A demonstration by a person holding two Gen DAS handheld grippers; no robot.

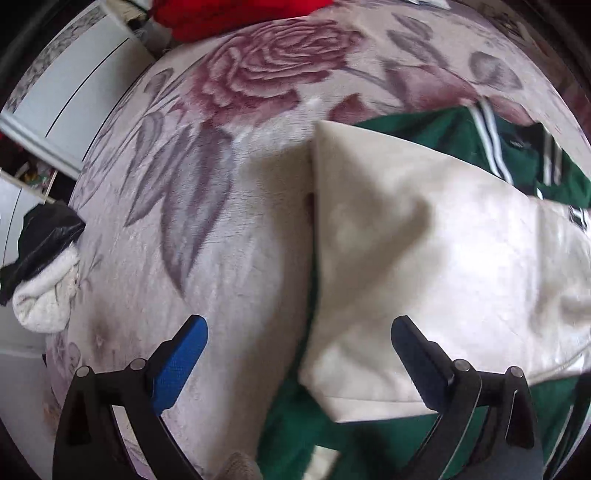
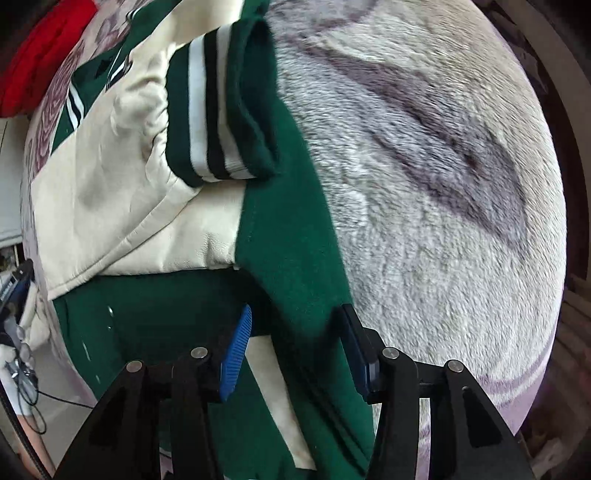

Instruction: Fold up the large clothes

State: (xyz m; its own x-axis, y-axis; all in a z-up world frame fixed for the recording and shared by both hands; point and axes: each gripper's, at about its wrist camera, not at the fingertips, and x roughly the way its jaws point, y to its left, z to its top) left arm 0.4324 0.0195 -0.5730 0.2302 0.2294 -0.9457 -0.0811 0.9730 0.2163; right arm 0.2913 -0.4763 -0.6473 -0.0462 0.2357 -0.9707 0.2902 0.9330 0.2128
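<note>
OK, from my left camera: left gripper (image 1: 299, 350) has its fingers (image 1: 181, 363) wide apart, nothing between them, hovering over the floral blanket (image 1: 221, 166) at the jacket's edge. The green-and-cream jacket (image 1: 424, 266) lies on the blanket, cream sleeve (image 1: 388, 221) folded across the green body. Red cloth (image 1: 229, 14) at the far edge. On my right camera, right gripper (image 2: 295, 350) is narrowed on the jacket's green edge (image 2: 295, 258); looks clamped, though blur hides the contact. Striped cuff (image 2: 218, 110) sits just ahead.
</note>
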